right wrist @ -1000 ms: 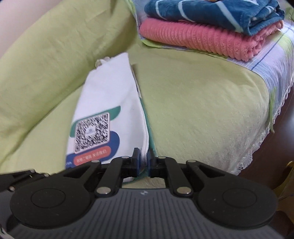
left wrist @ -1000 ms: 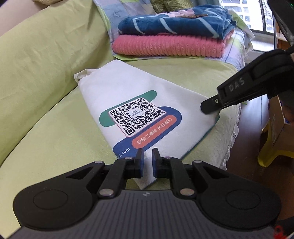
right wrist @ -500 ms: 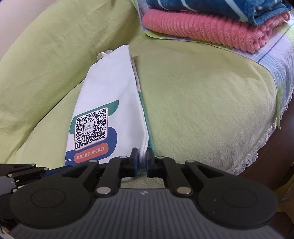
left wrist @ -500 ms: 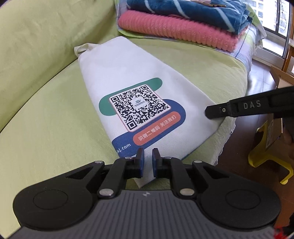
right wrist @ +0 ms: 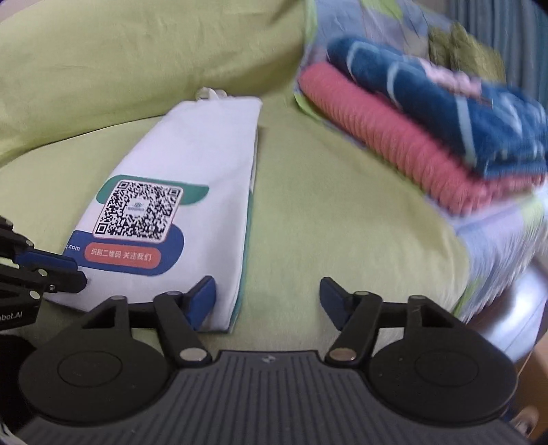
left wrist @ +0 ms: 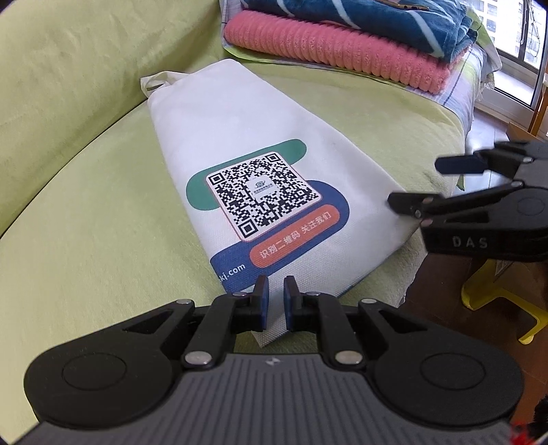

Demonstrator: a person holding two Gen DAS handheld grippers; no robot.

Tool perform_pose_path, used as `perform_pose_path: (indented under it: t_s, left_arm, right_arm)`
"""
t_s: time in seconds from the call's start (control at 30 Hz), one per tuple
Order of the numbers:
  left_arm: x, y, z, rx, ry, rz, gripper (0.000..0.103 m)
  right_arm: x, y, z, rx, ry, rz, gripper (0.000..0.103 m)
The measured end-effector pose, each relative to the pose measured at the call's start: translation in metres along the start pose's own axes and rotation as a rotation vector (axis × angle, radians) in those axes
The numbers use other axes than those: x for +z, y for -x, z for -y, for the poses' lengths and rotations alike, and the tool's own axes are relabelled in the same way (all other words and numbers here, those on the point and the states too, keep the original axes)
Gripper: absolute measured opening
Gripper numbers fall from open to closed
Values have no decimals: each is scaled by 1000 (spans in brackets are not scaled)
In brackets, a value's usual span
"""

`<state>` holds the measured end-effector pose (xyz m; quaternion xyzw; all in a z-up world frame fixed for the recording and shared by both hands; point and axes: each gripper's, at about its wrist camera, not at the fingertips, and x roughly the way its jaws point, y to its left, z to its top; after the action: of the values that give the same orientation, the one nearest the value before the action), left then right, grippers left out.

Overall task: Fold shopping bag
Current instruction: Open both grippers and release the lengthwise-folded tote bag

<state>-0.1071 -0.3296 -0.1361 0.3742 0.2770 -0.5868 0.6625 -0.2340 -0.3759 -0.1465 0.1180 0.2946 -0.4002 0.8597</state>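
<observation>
- White canvas, printed with a QR code [left wrist: 262, 194] framed by green, blue and orange shapes, makes up the shopping bag [left wrist: 239, 137], which lies flat along the seat of a sofa [left wrist: 85, 222] draped in a lime-green cover
- Its handle loops [left wrist: 159, 80] point toward the sofa back, while the bottom hem reaches the front edge of the seat, closest to both tools
- In the right wrist view a thin teal edge shows along the bag's right side, as though a second layer sits beneath the white one
- The left gripper [left wrist: 276, 303] sits at the near left corner of the bag; its blue-padded fingers [left wrist: 262, 301] are drawn nearly together with only a narrow slit between them, and the bag's corner runs into that slit, though I cannot tell whether the pads actually pinch the cloth
- The right gripper [right wrist: 267, 297] is at the bag's near right corner with its fingers spread wide apart; the left pad overlaps the white cloth, the right pad is over bare green cover, and nothing is held
- From the left wrist camera the right gripper shows side-on at the right edge, marked "DAS", just beside the bag's right corner
- Behind the bag, further along the sofa, a pink ribbed towel [left wrist: 335, 48] lies folded with a blue striped towel [left wrist: 394, 17] stacked on top, both on a pale striped cloth
- Off the seat's front edge there is dark wooden floor and a yellow plastic stool [left wrist: 496, 301]
- The right wrist picture is blurred toward its right side
</observation>
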Motion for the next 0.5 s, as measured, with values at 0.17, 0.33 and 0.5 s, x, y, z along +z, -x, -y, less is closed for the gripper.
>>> perform_pose_path:
  t_s: [0.17,0.33,0.5]
  left_arm:
    - [2,-1,-1,-6,4,-7,14]
    - [2,5,-6,-22,-8,27,15]
    - [3,23,-21,-54,-85,136,15]
  right_arm:
    - [2,7,-16,-52,201,69,14]
    - [4,1,-12,-37,204,51,12]
    - [5,-10,1,15,101,-13,13]
